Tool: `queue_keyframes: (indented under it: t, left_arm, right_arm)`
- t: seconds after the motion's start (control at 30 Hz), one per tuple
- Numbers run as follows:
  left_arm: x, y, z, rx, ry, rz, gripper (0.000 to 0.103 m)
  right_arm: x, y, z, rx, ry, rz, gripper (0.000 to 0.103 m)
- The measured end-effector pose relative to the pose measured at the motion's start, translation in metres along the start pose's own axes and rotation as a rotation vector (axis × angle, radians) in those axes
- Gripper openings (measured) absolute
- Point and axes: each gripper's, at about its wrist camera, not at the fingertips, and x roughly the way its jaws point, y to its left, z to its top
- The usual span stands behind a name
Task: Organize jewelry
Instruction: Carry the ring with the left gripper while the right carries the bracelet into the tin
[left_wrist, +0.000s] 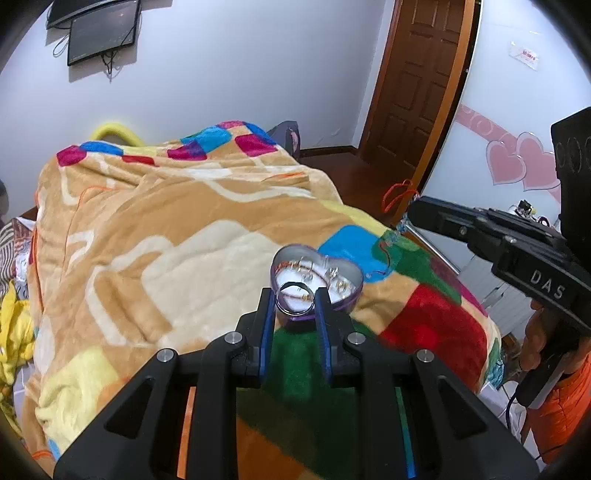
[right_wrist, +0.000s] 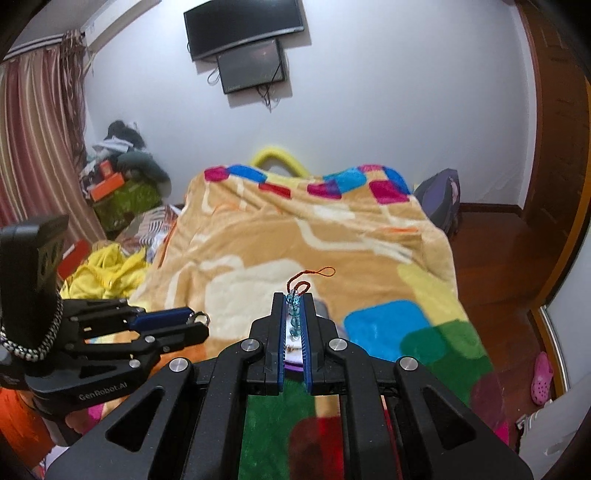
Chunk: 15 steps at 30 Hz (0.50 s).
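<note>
A purple heart-shaped tin (left_wrist: 355, 284) with a white lining sits open on the colourful blanket (left_wrist: 166, 240), with several small jewelry pieces inside. My left gripper (left_wrist: 294, 295) is shut on a silver ring (left_wrist: 295, 317), held just in front of and above the tin. My right gripper (right_wrist: 294, 300) is shut on a string of blue glass beads (right_wrist: 294, 318) with a red-brown cord loop (right_wrist: 317, 274) sticking out past the fingertips. Under it only a purple edge of the tin (right_wrist: 295, 368) shows. The left gripper (right_wrist: 197, 322) hangs to its left with the ring (right_wrist: 201, 316).
The blanket (right_wrist: 332, 229) covers a bed that drops off at the right to a wooden floor (right_wrist: 491, 258). There is a brown door (left_wrist: 417, 81), a backpack (right_wrist: 441, 199), yellow clothes (right_wrist: 107, 269) and clutter at the left, and screens (right_wrist: 251, 40) on the wall.
</note>
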Motion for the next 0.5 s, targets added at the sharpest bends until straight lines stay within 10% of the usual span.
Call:
queue_keyframes:
  t: [0.5]
  left_arm:
    - [0.03, -0.003, 0.016, 0.007, 0.01, -0.039, 0.021]
  right_arm:
    - [0.014, -0.005, 0.021, 0.001, -0.041, 0.042, 0.007]
